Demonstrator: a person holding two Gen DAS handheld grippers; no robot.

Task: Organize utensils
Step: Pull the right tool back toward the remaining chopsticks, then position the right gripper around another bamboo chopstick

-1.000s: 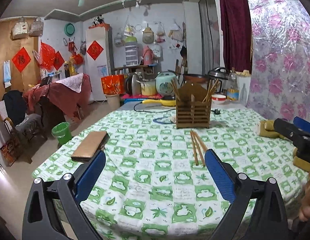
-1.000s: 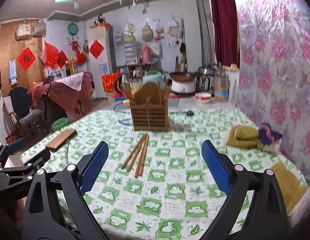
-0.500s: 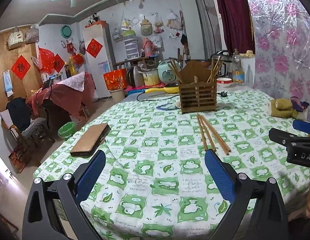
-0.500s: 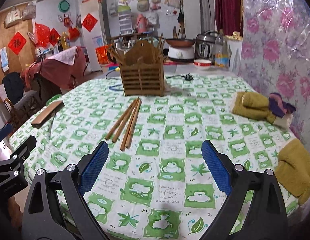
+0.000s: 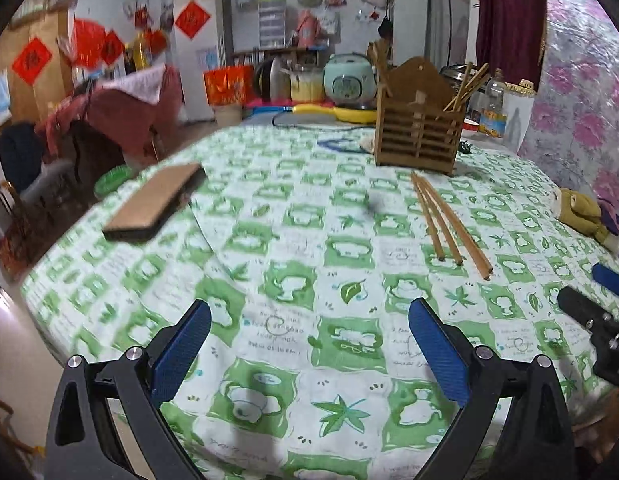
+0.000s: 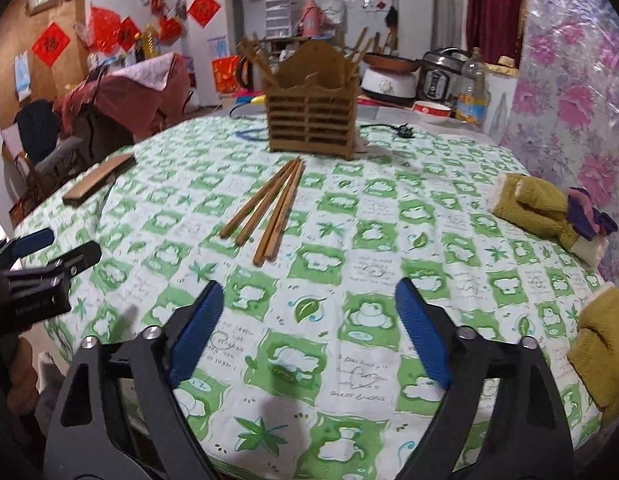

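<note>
The chopsticks (image 6: pixel 269 212) lie loose on the green and white tablecloth (image 6: pixel 369 320), in front of the wooden holder (image 6: pixel 311 120). I take this holder as my landmark. The chopsticks are thin brown wooden sticks with square ends. From my right claw's camera I count four. Their far tips come together near the foot of the holder, and the near ends spread out like a fan toward me. They do not touch the holder. In my left claw's camera I can count only three sticks (image 5: pixel 445 220).

The holder stands upright on the table. It is a brown slatted box with a pointed back board, and more chopsticks lean out at both of its sides.

My right claw (image 6: pixel 309 320) hovers over the cloth, on the near side of the chopsticks from the holder. Its blue pads (image 6: pixel 197 332) are wide apart but they are closing at this moment, and only cloth is between them. My left claw (image 5: pixel 309 344) is spread wide too and holds nothing. The chopsticks are ahead of it and to its right.

A flat brown case (image 5: pixel 153 204) lies to the left of the holder, well apart from it. Yellow gloves (image 6: pixel 537 208) lie to the right of the holder, near the table edge.
</note>
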